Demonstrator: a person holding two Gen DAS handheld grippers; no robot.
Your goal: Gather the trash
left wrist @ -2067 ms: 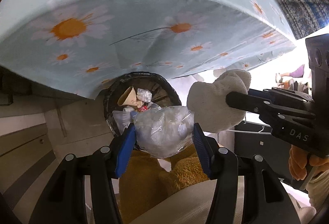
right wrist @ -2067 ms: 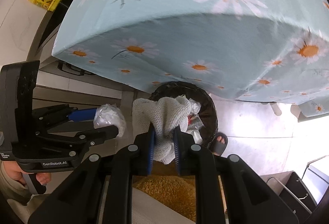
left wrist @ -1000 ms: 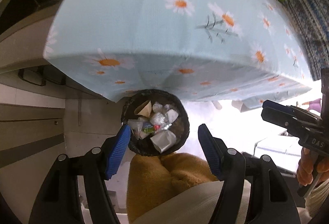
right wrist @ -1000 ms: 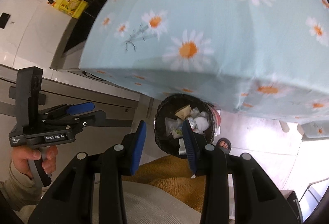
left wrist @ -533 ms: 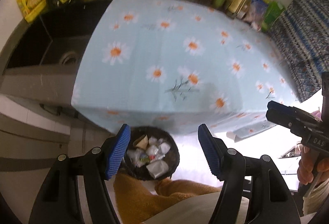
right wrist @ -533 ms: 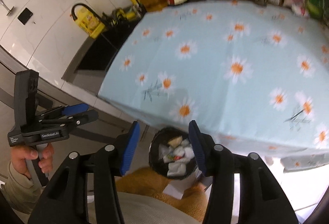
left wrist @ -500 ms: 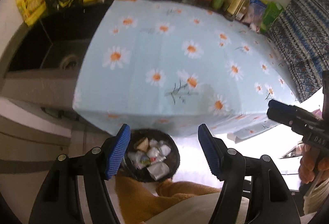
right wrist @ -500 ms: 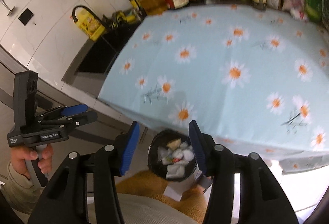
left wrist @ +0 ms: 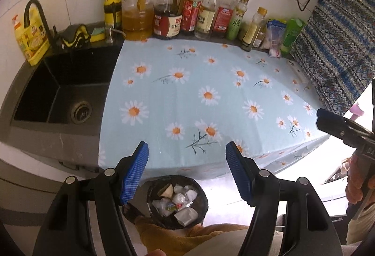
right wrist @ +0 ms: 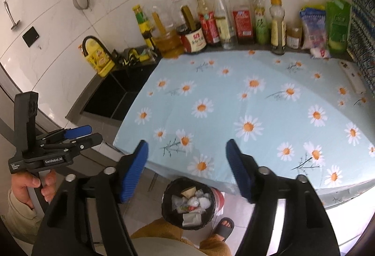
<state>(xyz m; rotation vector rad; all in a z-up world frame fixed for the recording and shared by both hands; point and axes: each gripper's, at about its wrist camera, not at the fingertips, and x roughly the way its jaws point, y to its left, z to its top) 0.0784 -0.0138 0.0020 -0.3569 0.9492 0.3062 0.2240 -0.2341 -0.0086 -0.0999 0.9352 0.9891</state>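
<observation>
A black trash bin stands on the floor below the counter's front edge; it also shows in the right wrist view. It holds crumpled white wrappers and paper scraps. My left gripper is open and empty, raised above the bin and facing the counter. My right gripper is open and empty, also above the bin. Each gripper shows in the other's view, the left one at the left and the right one at the right. The daisy tablecloth on the counter carries no loose trash.
A row of sauce and oil bottles lines the back wall. A black sink with a faucet lies left of the cloth. A patterned blue curtain hangs at the right. A slippered foot stands beside the bin.
Both grippers let their trash fall into the bin, opened, and rose from under the counter edge to above the tabletop. The view now takes in the whole counter.
</observation>
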